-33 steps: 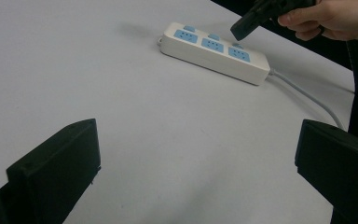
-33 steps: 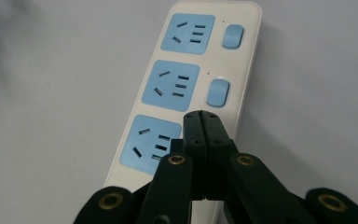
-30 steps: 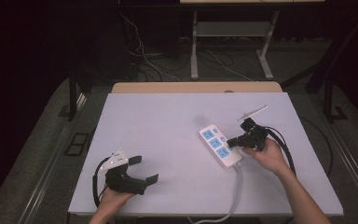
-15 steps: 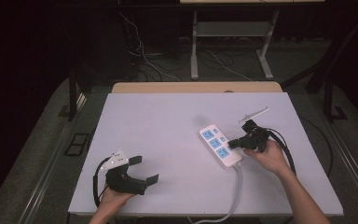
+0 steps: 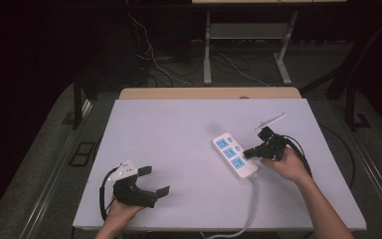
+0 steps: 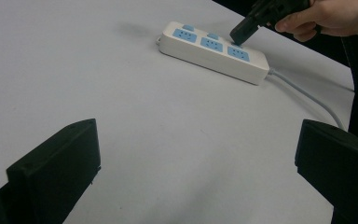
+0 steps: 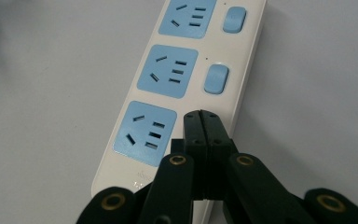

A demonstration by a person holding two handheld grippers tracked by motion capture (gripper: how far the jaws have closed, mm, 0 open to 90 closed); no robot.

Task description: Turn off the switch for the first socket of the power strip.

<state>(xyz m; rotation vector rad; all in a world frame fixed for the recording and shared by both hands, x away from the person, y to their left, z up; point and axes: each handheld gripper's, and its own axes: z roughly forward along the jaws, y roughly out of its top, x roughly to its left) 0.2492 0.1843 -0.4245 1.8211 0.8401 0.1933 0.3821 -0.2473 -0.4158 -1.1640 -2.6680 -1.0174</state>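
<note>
The white power strip [image 5: 235, 156] lies right of centre on the table [image 5: 179, 129]. The right tongs [image 7: 202, 122], clenched with nothing between them, bear on its nearest rocker switch, which their tips hide. A skewed push could slide the light strip or slip off the switch. The left tongs [image 5: 156, 180] rest released, well apart.

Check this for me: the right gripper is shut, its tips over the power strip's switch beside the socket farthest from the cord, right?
Not quite. The shut right gripper is over the power strip at the switch beside the socket nearest the cord, as the right gripper view shows.
</note>
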